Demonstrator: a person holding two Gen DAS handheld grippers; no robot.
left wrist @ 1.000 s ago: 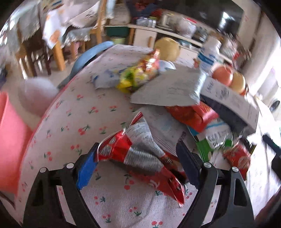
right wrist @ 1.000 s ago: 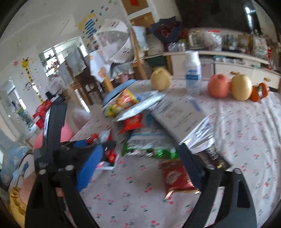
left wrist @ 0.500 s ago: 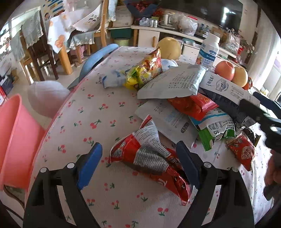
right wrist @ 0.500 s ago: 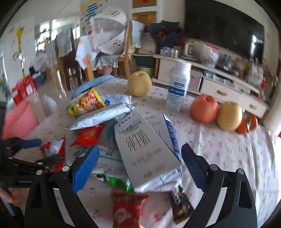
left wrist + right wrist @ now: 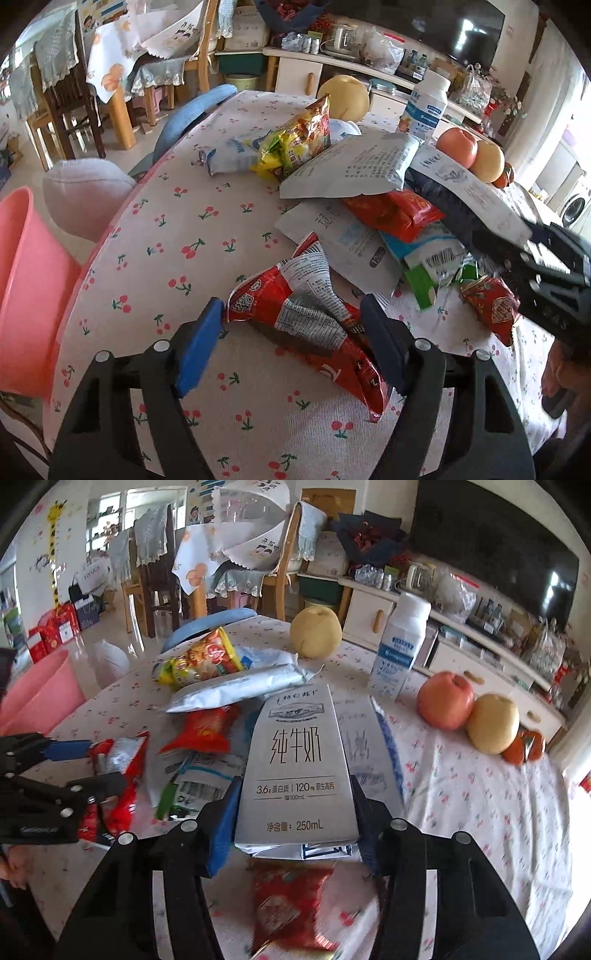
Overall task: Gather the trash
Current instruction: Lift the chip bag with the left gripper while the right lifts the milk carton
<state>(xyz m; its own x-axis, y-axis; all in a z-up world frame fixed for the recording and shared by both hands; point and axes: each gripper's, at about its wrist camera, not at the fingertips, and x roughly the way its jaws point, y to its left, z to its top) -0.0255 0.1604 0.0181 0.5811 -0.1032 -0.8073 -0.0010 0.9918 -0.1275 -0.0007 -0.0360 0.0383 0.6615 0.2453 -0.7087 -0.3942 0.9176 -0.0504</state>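
While both grippers crowd the same heap of litter on the cherry-print tablecloth [image 5: 192,236], each has just been closing on its own piece. The right gripper [image 5: 295,805] has its jaws drawn in against the sides of the flattened milk carton [image 5: 299,760] and looks to be gripping it. The left gripper [image 5: 291,328] brackets the crumpled red snack wrapper [image 5: 306,325] — blue pad at its tip, the other pad beside it, no firm squeeze yet. Lifting the carton could drag the silver packet [image 5: 240,690] and the red pouch [image 5: 203,731] it overlaps off the pile. The wrapper is slick and springy and may squirt out sideways. The pink bin [image 5: 26,295] stands beside the table — well apart from either catch.
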